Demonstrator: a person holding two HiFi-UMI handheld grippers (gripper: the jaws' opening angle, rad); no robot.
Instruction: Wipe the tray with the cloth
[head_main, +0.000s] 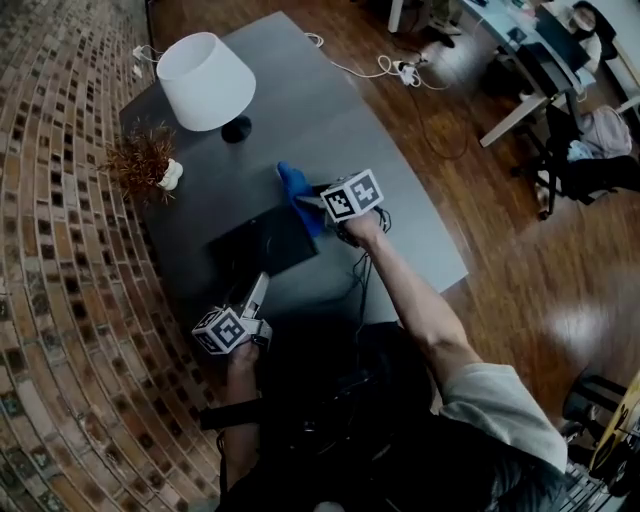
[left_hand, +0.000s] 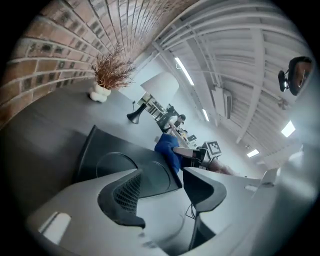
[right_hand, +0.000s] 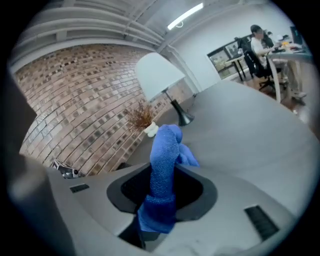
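Note:
A dark, flat tray (head_main: 262, 243) lies on the grey table (head_main: 400, 200); in the left gripper view the tray (left_hand: 107, 155) fills the middle ground. My right gripper (head_main: 312, 205) hovers over the tray's far right corner, shut on a blue cloth (head_main: 297, 190) that sticks out past its jaws. In the right gripper view the cloth (right_hand: 162, 170) stands bunched between the jaws of that gripper (right_hand: 161, 196). My left gripper (head_main: 259, 285) sits at the tray's near edge, above it, open with nothing between its fingers (left_hand: 127, 192). From there the cloth (left_hand: 167, 147) shows beyond the tray.
A white-shaded lamp (head_main: 205, 80) and a dried plant in a small white vase (head_main: 150, 160) stand at the table's far left. A brick wall (head_main: 50, 250) runs along the left. Cables (head_main: 385, 68) lie on the wooden floor; desks and chairs (head_main: 560, 110) stand far right.

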